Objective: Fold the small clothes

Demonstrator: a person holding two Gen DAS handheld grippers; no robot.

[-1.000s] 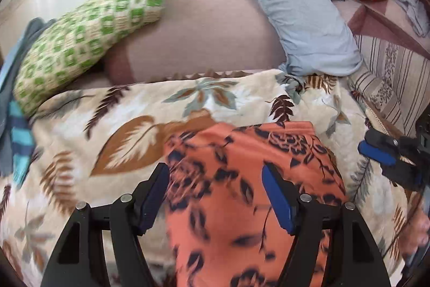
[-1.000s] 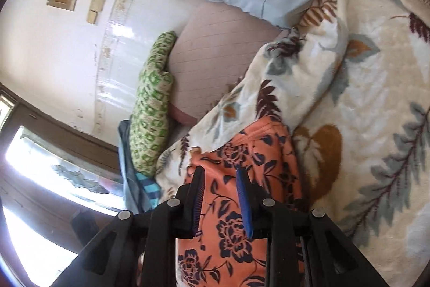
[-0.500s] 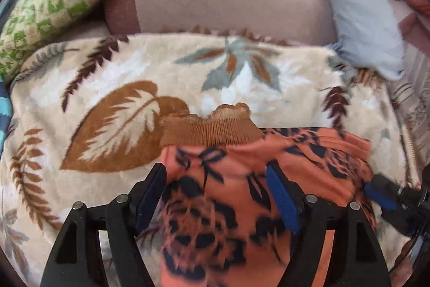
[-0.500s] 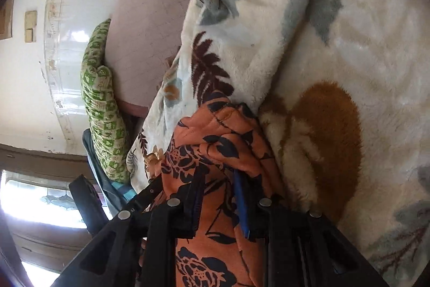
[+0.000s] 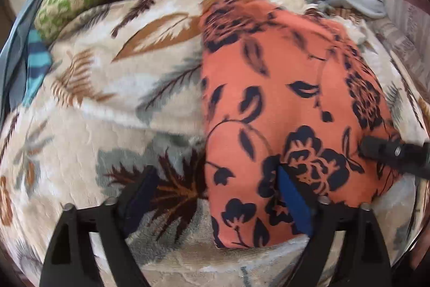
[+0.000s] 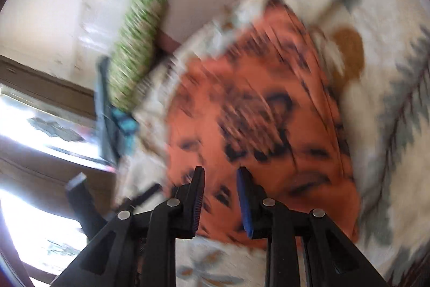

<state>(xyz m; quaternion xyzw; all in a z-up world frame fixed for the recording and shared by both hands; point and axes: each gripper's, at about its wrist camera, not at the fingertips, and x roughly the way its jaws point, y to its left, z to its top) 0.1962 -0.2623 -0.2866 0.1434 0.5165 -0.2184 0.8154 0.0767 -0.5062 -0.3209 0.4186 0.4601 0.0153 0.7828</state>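
Left wrist view: orange garment [image 5: 282, 104] lay folded on the blanket [image 5: 113, 109], long axis running away from the claws.
Left gripper [image 5: 215, 195] had just been opening and stood wide, released, straddling the near-left edge; right gripper [image 6: 220, 195] hung narrow over the near hem, blurred, no cloth visibly pinched. Thin floral fabric, plush leafy blanket.
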